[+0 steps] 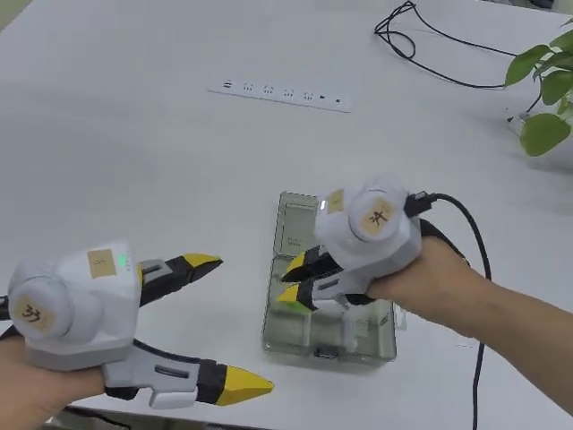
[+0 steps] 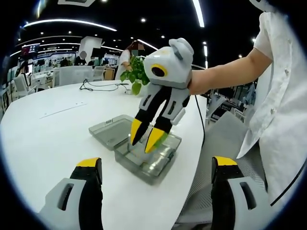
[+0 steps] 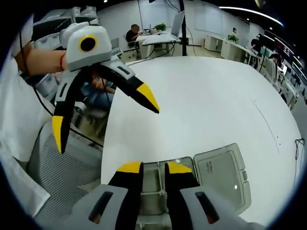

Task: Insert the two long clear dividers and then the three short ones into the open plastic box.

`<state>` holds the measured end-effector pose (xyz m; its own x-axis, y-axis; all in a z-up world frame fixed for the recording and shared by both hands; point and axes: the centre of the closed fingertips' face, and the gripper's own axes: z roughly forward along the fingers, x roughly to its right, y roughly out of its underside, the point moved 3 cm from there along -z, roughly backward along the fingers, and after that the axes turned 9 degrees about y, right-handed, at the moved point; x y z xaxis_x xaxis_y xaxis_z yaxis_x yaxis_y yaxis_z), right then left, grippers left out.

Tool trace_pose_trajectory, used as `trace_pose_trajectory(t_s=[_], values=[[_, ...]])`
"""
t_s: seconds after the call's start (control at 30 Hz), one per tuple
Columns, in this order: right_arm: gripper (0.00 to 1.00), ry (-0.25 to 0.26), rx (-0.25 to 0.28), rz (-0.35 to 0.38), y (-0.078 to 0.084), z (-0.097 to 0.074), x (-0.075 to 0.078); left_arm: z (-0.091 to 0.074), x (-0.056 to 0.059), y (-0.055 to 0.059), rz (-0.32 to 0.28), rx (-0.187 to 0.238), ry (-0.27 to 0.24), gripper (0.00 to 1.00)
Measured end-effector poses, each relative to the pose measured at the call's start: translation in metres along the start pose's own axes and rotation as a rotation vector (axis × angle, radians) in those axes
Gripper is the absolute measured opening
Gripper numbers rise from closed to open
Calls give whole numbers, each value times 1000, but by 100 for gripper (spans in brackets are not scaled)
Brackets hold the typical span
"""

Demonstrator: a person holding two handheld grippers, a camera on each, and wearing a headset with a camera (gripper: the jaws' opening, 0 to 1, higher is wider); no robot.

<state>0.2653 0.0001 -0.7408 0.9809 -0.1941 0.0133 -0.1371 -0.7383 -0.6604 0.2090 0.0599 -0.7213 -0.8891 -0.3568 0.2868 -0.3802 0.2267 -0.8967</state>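
Observation:
The open clear plastic box [image 1: 327, 352] lies on the white table with its lid [image 1: 300, 224] folded back. My right gripper [image 1: 290, 281] points down into the box from the right, its yellow-tipped jaws close together on a pale clear divider [image 3: 153, 184] that shows between them. The left gripper view shows those same jaws, the right gripper [image 2: 144, 137], just over the box [image 2: 148, 165], with a greenish edge beside one tip. My left gripper [image 1: 224, 322] hovers left of the box near the table's front edge, wide open and holding nothing.
A white power strip [image 1: 282, 93] lies at the back of the table, a black cable [image 1: 430, 45] loops at the far right, and a green plant [image 1: 542, 90] stands at the right edge. The right gripper's own cable [image 1: 474, 260] trails over the hand.

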Motion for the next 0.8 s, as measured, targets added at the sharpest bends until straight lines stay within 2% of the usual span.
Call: trace_pose_trajectory(t_s=[0.17, 0.4, 0.6, 0.8], values=[[23, 5, 102, 74, -14, -25, 1, -3, 2, -2, -1, -4, -8, 97], [33, 10, 196, 161, -16, -67, 5, -4, 4, -4, -3, -8, -20, 98], [41, 27, 220, 175, -4, -97, 8, -3, 7, -4, -7, -20, -22, 98], [47, 54, 194, 172, 28, -120, 15, -4, 10, -6, -5, -21, -32, 99]])
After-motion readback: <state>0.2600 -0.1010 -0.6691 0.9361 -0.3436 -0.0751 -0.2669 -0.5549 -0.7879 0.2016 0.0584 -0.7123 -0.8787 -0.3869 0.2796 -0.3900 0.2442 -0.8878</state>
